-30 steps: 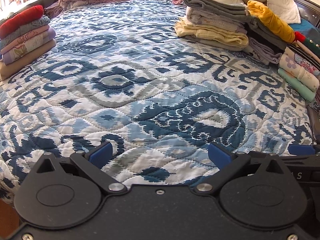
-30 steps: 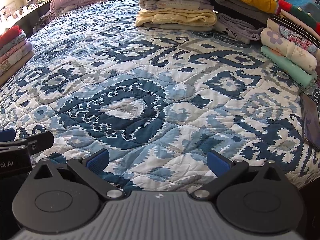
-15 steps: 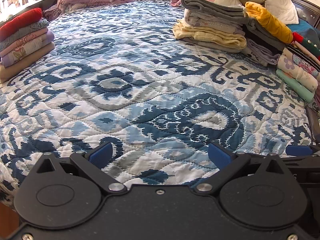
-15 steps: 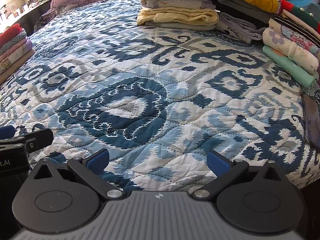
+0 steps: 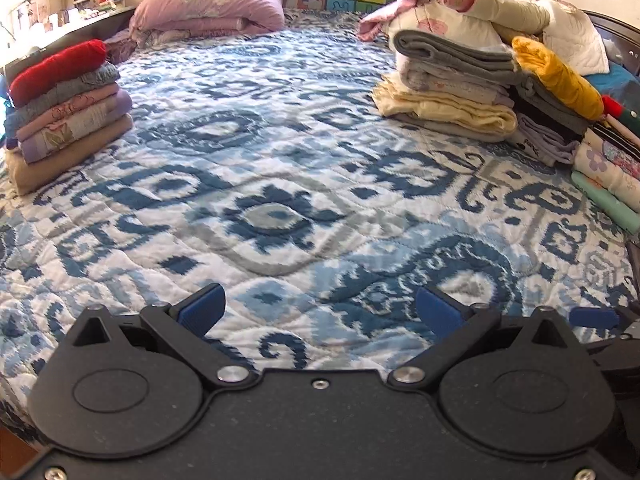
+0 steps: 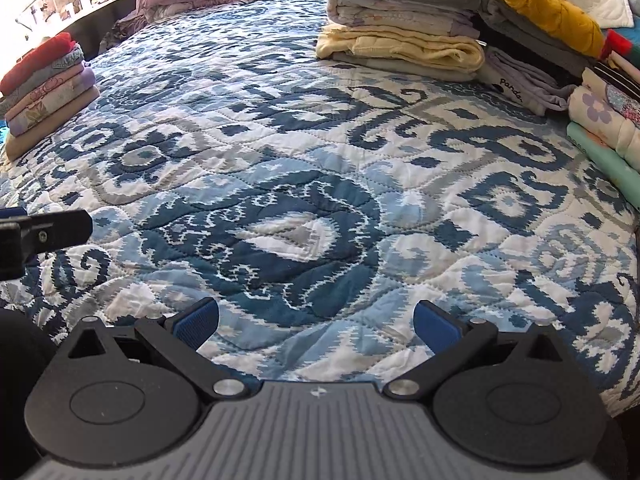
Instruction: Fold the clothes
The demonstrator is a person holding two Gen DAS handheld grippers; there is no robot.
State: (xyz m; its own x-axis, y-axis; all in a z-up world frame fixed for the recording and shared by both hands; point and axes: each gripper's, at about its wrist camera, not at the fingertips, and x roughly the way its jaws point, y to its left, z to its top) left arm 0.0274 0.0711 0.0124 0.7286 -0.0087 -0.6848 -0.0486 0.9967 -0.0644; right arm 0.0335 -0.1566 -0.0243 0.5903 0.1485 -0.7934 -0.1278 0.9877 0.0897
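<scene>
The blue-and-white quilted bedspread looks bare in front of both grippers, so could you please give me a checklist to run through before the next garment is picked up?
1. Left gripper open and holding nothing: ok.
2. Right gripper open and holding nothing: ok.
3. Middle of the blue-and-white quilted bedspread free for folding: ok.
4. Folded stack topped by a red garment sits clear of the work area, at the bed's left edge: ok.
5. An unfolded garment within view: cannot tell; the mustard-yellow garment lies bunched on the right-hand piles.
6. Grippers apart from each other: ok; the left one shows only at the edge of the right wrist view.
</scene>
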